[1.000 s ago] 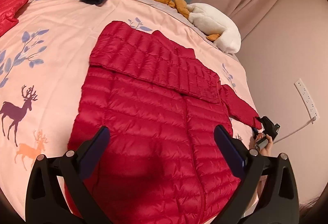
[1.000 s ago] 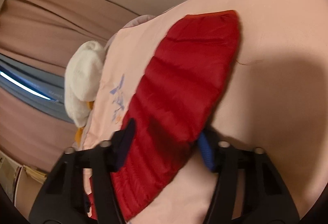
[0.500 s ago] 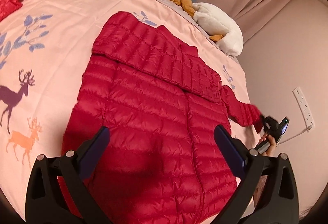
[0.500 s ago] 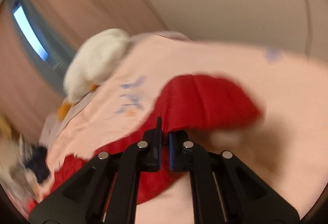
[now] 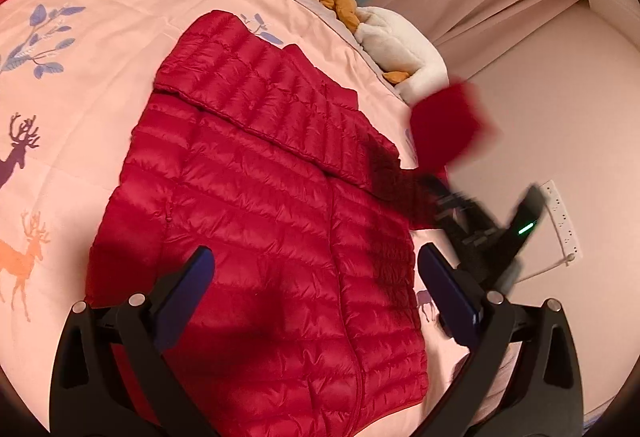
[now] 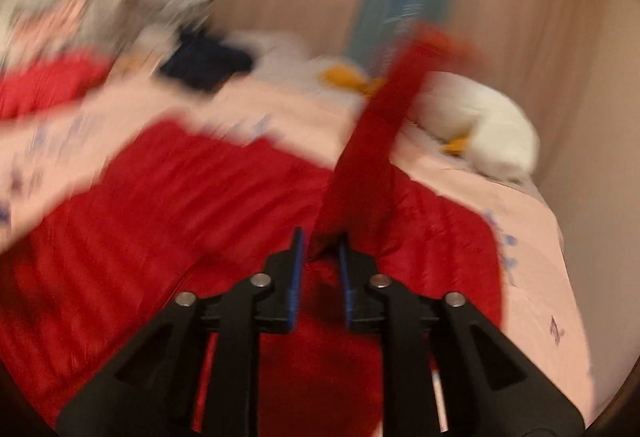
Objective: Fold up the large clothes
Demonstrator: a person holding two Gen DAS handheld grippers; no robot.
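Left gripper [image 5: 314,291]: its fingers [image 5: 188,277] stand wide apart with nothing between them, poised over the lower half of the red jacket [image 5: 256,229]. The jacket lies flat on the bed [image 5: 80,85], front up, zip running away from the fingers, with one sleeve already laid across the chest on the far side of the fingers. Hold this gripper clear until the other sleeve lands; it probably serves next to press or smooth the body.

Right gripper [image 6: 320,249]: its fingers [image 6: 294,277] stand a narrow gap apart and are opening. The base of the second sleeve [image 6: 372,141] rises from between their tips; whether the pads still press on it cannot be told through the blur. The sleeve stands up beyond the fingers, over the jacket's shoulder.

Procedure for the step in hand, as judged from this position:
1. Carry the sleeve fully over the chest before letting go.
2. Release low, close to the jacket, so the padded sleeve does not spring back.
3. Lay it parallel to the sleeve already folded.
4. Keep it clear of the white plush toy [image 6: 488,133], which lies near, beyond and right of the fingers.
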